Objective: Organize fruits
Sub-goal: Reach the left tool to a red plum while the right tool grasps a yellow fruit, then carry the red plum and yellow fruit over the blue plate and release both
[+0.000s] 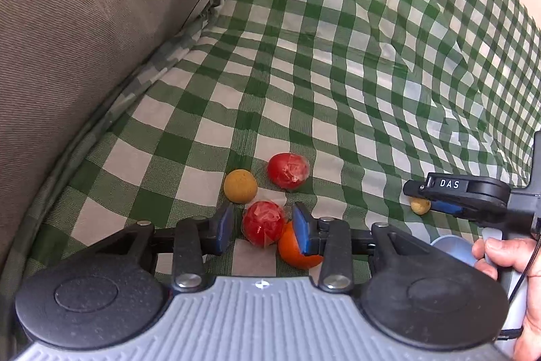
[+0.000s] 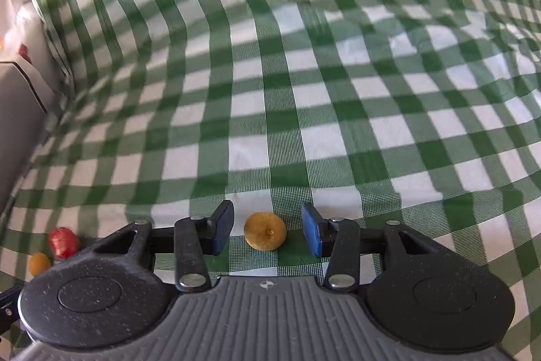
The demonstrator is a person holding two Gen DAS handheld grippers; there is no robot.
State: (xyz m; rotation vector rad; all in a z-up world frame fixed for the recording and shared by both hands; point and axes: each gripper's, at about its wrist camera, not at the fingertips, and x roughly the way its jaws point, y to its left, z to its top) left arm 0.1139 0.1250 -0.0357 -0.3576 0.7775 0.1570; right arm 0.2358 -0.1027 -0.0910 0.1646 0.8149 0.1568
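Observation:
In the left wrist view my left gripper (image 1: 263,227) is open, with its pads on either side of a red plastic-wrapped fruit (image 1: 263,223) on the green checked cloth (image 1: 338,56). An orange fruit (image 1: 297,251) lies just behind the right pad. A second red wrapped fruit (image 1: 288,171) and a tan round fruit (image 1: 240,185) lie just beyond. In the right wrist view my right gripper (image 2: 267,230) is open around a small tan fruit (image 2: 265,230), not touching it. That gripper (image 1: 436,192) and small fruit (image 1: 420,204) also show at the right of the left wrist view.
A large grey-brown cushion (image 1: 84,39) rises along the left of the cloth. A pale blue cup (image 1: 454,247) stands by the person's hand (image 1: 507,259) at the right. A red fruit (image 2: 63,242) and a tan one (image 2: 40,263) show at the far left of the right wrist view.

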